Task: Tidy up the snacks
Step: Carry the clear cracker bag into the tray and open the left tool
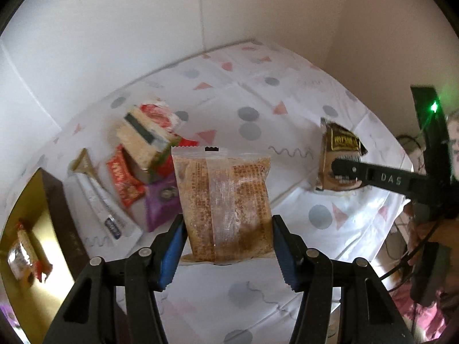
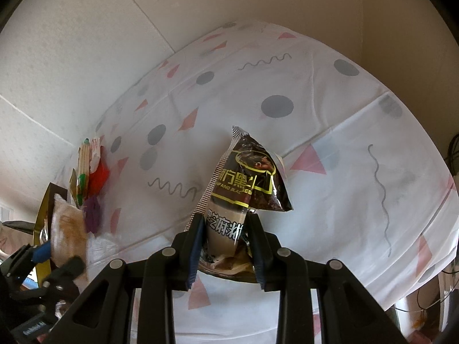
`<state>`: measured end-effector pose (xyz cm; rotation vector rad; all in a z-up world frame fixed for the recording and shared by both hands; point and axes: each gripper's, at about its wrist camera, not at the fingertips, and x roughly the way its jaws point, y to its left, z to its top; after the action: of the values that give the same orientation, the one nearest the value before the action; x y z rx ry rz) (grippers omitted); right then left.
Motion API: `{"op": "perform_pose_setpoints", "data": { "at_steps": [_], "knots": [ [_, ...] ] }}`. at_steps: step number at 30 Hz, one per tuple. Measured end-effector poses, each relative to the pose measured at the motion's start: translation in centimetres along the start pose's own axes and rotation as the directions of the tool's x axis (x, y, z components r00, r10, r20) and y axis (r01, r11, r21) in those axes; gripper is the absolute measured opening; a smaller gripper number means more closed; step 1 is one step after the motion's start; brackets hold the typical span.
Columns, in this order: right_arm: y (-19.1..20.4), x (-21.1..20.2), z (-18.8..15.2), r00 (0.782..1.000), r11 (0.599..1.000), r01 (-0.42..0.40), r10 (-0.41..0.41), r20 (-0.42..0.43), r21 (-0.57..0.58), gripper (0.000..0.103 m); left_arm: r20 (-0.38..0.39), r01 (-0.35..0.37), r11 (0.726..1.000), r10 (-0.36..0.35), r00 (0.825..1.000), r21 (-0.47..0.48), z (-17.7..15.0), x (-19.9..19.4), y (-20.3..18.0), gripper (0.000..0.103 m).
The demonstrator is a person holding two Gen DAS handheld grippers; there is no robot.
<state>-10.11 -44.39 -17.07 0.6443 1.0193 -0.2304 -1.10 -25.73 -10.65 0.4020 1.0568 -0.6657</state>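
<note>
Left fingers: the left gripper (image 1: 228,246) pinches a clear-wrapped golden-brown pastry packet (image 1: 225,203) by its lower edges, one blue pad (image 1: 172,253) on each side; the packet stands upright between them, clear of the cloth.
Right fingers: the right gripper (image 2: 226,246) is nearly closed on the lower end of a dark brown and beige sesame-paste sachet (image 2: 246,189), which rises tilted from the jaws, its top corner folded to the right.
Same grips, other views: the left wrist view shows the right gripper (image 1: 344,172) with the sachet (image 1: 338,149) at the right; the right wrist view shows the left gripper (image 2: 51,261) with the pastry packet (image 2: 68,223) low at the left, blurred.
Snack pile: just left of the pastry packet lie a beige block-shaped pack (image 1: 146,140), a red wrapper (image 1: 123,177), a purple pack (image 1: 160,203) and a long white sachet (image 1: 100,203), overlapping each other.
Box: at the far left edge a dark box with a gold inside (image 1: 43,200) holds one small packet (image 1: 25,258).
Surface: a white tablecloth (image 1: 258,109) with grey dots, pink triangles and squiggles, creased along its fold lines.
Room: pale walls (image 1: 114,28) meet in a corner behind the table.
Hard to make out: the print on the pile's wrappers is blurred; cables and a person's hand at the right edge are cut off by the lens rim.
</note>
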Motion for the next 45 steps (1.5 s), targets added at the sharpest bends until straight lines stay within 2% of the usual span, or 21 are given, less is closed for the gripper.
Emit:
{"op": "perform_pose_setpoints", "data": {
  "at_steps": [12,19,30,36,42,45],
  "knots": [
    [0.4,0.1,0.3,1.000,1.000,0.015,-0.015,-0.009,0.006,0.031,0.062,-0.029,0.987,0.039,0.997,-0.160,-0.7,-4.0,5.7,0.059],
    [1.2,0.3,0.1,1.000,1.000,0.018,-0.018,-0.013,0.003,0.030,0.090,-0.048,0.950,0.079,0.993,-0.308,-2.8,-7.0,10.8,0.059],
    [3.2,0.9,0.0,0.999,0.999,0.024,-0.024,-0.034,-0.021,0.029,0.045,-0.106,0.846,0.151,0.987,-0.523,-8.5,-8.8,18.5,0.059],
    [3.7,0.9,-0.2,0.999,1.000,0.000,-0.001,-0.039,-0.003,0.028,0.015,-0.139,0.786,0.185,0.983,-0.603,-11.3,-9.4,22.1,0.059],
    [5.0,0.7,-0.7,0.999,1.000,-0.014,0.013,-0.046,-0.017,0.028,-0.050,-0.178,0.722,0.195,0.980,-0.669,-14.5,-9.1,25.9,0.059],
    [5.9,0.4,-0.8,0.999,0.999,-0.021,0.019,-0.045,-0.035,0.028,-0.085,-0.205,0.704,0.201,0.976,-0.680,-15.6,-8.4,27.3,0.059]
  ]
}}
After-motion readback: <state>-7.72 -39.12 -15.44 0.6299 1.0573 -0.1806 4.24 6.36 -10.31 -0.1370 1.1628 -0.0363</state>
